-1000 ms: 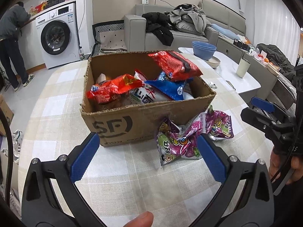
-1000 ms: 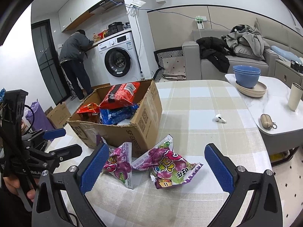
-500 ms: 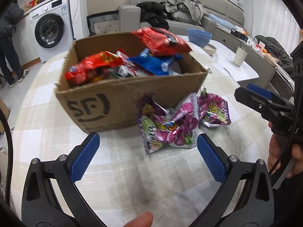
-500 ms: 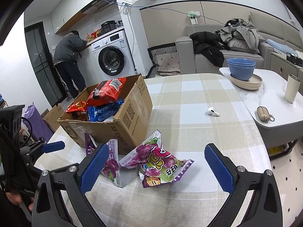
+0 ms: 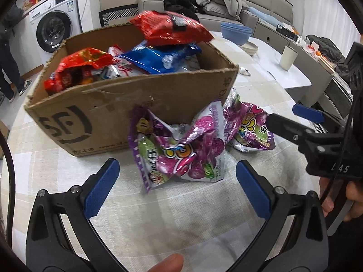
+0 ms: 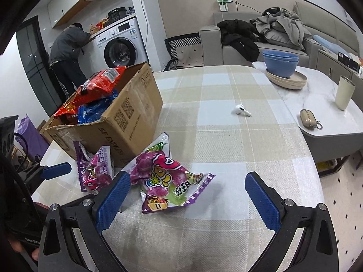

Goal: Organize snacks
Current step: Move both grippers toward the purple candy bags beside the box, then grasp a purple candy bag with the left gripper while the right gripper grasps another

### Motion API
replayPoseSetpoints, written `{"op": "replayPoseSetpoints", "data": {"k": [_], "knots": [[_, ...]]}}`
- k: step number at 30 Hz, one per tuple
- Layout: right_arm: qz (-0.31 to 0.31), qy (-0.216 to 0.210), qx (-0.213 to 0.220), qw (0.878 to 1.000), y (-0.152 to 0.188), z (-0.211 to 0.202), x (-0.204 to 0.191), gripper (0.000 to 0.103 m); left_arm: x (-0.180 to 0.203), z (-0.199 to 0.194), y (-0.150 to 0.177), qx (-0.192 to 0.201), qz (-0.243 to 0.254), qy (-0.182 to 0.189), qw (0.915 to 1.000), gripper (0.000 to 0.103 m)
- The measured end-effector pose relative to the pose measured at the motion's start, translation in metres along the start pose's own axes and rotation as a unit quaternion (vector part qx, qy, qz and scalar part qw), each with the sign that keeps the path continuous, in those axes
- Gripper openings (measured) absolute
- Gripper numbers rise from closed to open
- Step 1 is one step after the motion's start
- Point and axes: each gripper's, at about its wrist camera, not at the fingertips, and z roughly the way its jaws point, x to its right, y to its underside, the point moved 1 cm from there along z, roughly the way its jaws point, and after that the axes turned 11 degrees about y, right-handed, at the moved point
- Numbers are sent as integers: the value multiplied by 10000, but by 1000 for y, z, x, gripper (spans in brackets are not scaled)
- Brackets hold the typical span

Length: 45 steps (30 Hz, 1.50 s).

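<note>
A cardboard box (image 5: pixel 109 111) (image 6: pixel 133 117) holds red, blue and white snack bags. Two purple snack bags lie on the checked tablecloth against it. My left gripper (image 5: pixel 177 190) is open, its fingers astride the nearer purple bag (image 5: pixel 181 149), which leans on the box front. My right gripper (image 6: pixel 186 199) is open just in front of the other purple bag (image 6: pixel 165 179). That bag also shows in the left wrist view (image 5: pixel 249 127). The left gripper's finger (image 6: pixel 56 171) appears at the left of the right wrist view.
A white earbud (image 6: pixel 241 110) lies on the tablecloth. A side table to the right carries blue bowls (image 6: pixel 280 62) on plates, a cup (image 6: pixel 344 95) and a small case (image 6: pixel 308 119). A sofa, a washing machine and a person stand behind.
Both grippers have moved closer to the purple bags and lower. The left gripper has come up to the box front. Neither has closed.
</note>
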Motion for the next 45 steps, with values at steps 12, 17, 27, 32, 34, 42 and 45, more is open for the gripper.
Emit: {"op": "replayPoseSetpoints", "data": {"k": [12, 17, 27, 32, 34, 42, 45], "knots": [[56, 66, -81, 9999, 3, 1, 8, 102, 10, 33, -7, -252, 198, -342, 9989, 102], [31, 70, -119, 9999, 4, 5, 9, 102, 9, 46, -10, -307, 185, -353, 9987, 102], [-85, 18, -296, 9995, 9, 16, 2, 102, 3, 64, -21, -317, 124, -116, 9994, 84], [-118, 5, -312, 9994, 10, 19, 1, 102, 8, 69, -21, -236, 213, -65, 9995, 75], [-107, -5, -314, 9994, 10, 20, 1, 102, 9, 72, -22, -208, 193, -34, 9996, 72], [-127, -29, -338, 9993, 11, 23, -1, 102, 1, 70, -20, -136, 14, -53, 9999, 68], [-172, -56, -371, 9991, 12, 25, -5, 102, -6, 65, -14, -121, -91, -92, 9998, 68]]}}
